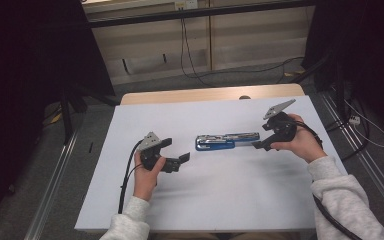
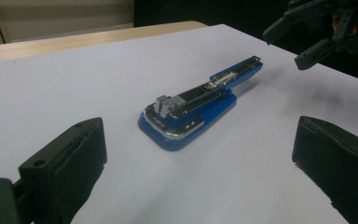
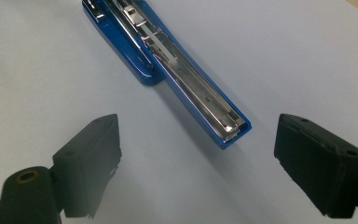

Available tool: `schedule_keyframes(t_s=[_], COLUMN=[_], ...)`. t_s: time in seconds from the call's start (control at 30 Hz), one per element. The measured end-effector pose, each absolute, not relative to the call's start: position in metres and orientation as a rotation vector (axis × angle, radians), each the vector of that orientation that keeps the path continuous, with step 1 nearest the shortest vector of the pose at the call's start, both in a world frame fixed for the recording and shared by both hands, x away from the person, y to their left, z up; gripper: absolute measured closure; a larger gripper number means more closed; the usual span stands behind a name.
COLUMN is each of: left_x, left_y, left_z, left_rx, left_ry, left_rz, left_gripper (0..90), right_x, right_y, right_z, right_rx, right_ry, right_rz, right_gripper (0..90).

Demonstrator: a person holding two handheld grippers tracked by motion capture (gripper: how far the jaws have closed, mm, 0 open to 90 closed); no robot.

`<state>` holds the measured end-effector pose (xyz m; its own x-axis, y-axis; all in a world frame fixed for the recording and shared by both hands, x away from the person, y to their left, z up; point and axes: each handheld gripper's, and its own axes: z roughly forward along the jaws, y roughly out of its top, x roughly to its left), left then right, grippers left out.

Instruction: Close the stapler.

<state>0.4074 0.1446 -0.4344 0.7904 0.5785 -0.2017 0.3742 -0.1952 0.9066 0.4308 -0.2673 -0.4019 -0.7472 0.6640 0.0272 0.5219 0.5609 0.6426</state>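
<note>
A blue stapler [image 1: 227, 140] lies flat on the white table [image 1: 205, 195], between the two grippers. The left gripper [image 1: 179, 162] and the right gripper [image 1: 258, 145] both stand with jaws spread wide, holding nothing, the right one just beside the stapler's narrow end.

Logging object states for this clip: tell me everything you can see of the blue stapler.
The blue stapler lies flat on the white table, between the two claws. Its glossy blue body, plastic by its look, carries a shiny metal staple channel, exposed on top. The broad, rounded end points toward the left claw, the narrow end toward the right claw. Both claws are open, and neither touches it.
</note>
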Motion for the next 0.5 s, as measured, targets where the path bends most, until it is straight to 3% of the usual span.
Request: schedule_keyframes(t_s=[0.5], left_x=[0.432], left_y=[0.126], left_z=[-0.444], left_rx=[1.869], left_ry=[0.859], left_rz=[0.274], left_gripper=[6.9], right_x=[0.426], right_y=[-0.286], right_z=[-0.409], right_rx=[1.048], right_ry=[2.537], right_rz=[0.926], right_gripper=[15.8])
